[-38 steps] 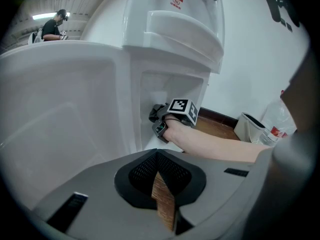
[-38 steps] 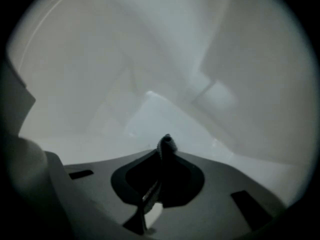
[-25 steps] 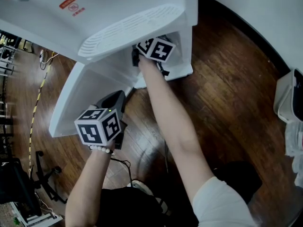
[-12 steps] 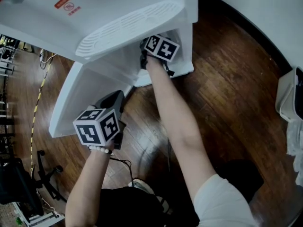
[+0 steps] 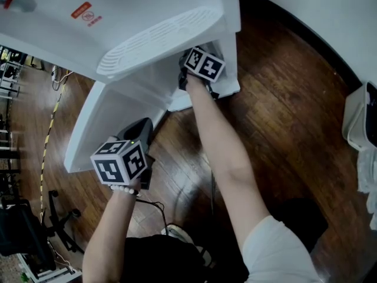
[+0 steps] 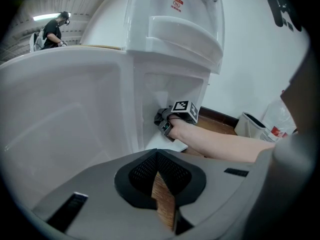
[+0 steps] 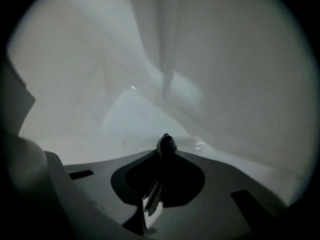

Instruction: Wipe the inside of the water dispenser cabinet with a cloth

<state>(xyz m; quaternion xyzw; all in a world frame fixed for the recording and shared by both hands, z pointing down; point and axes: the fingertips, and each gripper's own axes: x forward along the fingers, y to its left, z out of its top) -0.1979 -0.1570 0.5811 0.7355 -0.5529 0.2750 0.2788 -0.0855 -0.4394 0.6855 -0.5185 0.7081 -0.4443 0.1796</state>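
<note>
The white water dispenser point(image 5: 147, 16) stands with its lower cabinet door point(image 5: 97, 119) swung open to the left. My right gripper's marker cube point(image 5: 204, 64) sits at the cabinet mouth; its jaws are hidden inside. In the right gripper view, my right gripper point(image 7: 164, 151) is shut on a dark cloth point(image 7: 165, 142), facing the dim white cabinet walls point(image 7: 150, 74). The left gripper view shows that cloth point(image 6: 160, 117) bunched against the cabinet's inner side. My left gripper point(image 5: 139, 128) hovers by the door's lower edge, shut, with nothing between its jaws point(image 6: 162, 194).
Dark wooden floor point(image 5: 283, 111) surrounds the dispenser. A white bin point(image 5: 360, 119) stands at the right edge. A chair base point(image 5: 56, 217) and striped tape point(image 5: 48, 128) lie at the left. A person point(image 6: 52, 30) stands far off in the left gripper view.
My right gripper has shifted slightly to the right inside the cabinet with the cloth. The left gripper has barely moved.
</note>
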